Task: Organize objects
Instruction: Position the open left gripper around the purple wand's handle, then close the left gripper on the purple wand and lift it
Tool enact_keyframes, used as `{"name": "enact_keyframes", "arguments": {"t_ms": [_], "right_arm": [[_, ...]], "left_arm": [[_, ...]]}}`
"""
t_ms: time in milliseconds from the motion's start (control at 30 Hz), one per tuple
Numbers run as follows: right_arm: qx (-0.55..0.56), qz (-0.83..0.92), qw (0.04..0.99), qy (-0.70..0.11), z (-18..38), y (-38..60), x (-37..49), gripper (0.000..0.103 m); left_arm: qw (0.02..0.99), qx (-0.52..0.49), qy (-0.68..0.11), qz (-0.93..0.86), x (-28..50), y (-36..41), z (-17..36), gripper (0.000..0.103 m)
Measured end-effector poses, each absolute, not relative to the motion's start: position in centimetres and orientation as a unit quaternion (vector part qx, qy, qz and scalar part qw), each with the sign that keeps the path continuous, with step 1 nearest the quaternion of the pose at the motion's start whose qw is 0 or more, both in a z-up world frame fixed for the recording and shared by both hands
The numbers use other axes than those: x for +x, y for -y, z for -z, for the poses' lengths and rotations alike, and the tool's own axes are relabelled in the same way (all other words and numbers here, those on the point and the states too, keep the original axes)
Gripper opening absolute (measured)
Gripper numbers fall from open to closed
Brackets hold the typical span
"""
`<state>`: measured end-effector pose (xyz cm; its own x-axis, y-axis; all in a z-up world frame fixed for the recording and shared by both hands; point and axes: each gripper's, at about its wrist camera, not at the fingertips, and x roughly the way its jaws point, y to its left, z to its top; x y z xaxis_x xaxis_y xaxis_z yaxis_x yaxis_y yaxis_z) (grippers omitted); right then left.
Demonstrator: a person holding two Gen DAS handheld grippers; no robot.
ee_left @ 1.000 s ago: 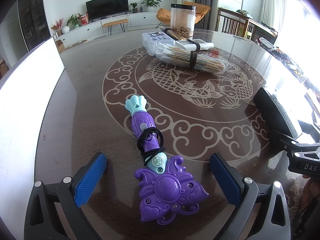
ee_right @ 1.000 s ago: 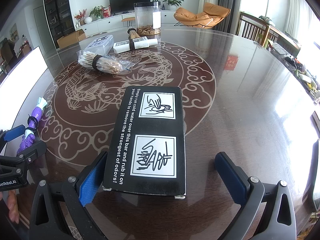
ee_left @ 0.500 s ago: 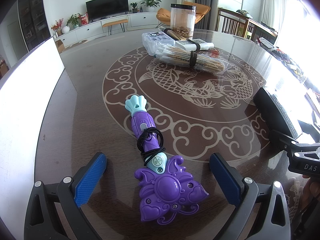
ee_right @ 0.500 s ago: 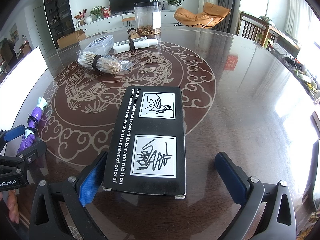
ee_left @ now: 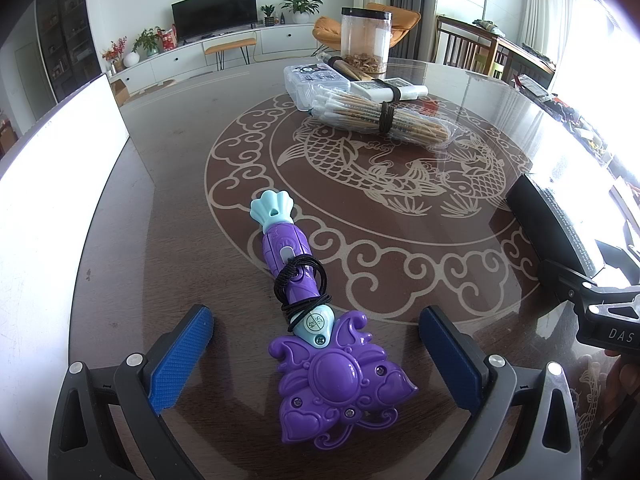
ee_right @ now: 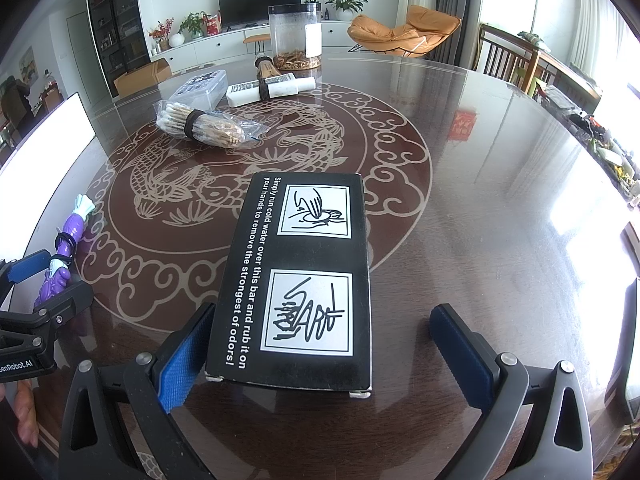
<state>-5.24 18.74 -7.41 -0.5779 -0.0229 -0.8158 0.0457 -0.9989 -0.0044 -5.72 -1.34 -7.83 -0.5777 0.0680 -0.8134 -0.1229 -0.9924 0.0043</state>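
The left tool [ee_left: 316,352] stands wide, its pads flanking the purple toy wand [ee_left: 308,308] at lower centre on the table [ee_left: 180,168]. The right tool [ee_right: 320,344] stands wide around the black box [ee_right: 300,276], left pad touching it.

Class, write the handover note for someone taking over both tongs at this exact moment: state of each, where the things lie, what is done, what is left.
Left tongs: open, holding nothing, straddling the head of the purple toy wand, which lies flat on the table.
Right tongs: open; the left pad is against or very near the black box, the right pad is clear of it.
Far side: bagged stick bundle, clear plastic case, white banded roll, clear jar, grouped together.
Done: nothing gripped or lifted.
Left: close on wand and box, then probably move them to the far group.
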Motion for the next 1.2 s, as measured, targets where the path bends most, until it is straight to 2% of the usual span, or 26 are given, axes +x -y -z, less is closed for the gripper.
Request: {"name": "enact_keyframes", "arguments": {"t_ms": [633, 833, 967, 1100, 1167, 1200], "right_arm": [[0.459, 0.888, 0.019, -0.012, 7.4, -18.8, -5.2, 0.103], [0.459, 0.888, 0.019, -0.012, 7.4, -18.7, -5.2, 0.103], [0.459, 0.888, 0.019, -0.012, 7.4, -18.7, -5.3, 0.103], [0.459, 0.888, 0.019, -0.012, 7.4, -18.7, -5.3, 0.103], [0.459, 0.888, 0.019, -0.012, 7.4, -18.7, -5.3, 0.103], [0.459, 0.888, 0.019, -0.012, 7.4, -18.7, -5.3, 0.103]], "left_arm": [[0.054, -0.457, -0.031, -0.887, -5.7, 1.3, 7.8, 0.103], [0.061, -0.513, -0.036, -0.855, -7.0, 1.8, 7.5, 0.102], [0.048, -0.503, -0.031, -0.862, -7.6, 2.4, 6.9, 0.069], [0.053, -0.492, -0.036, -0.868, -8.2, 2.1, 6.5, 0.049], [0.058, -0.483, -0.041, -0.873, -8.1, 1.8, 6.3, 0.024], [0.059, -0.480, -0.043, -0.874, -8.0, 1.7, 6.3, 0.024]]}}
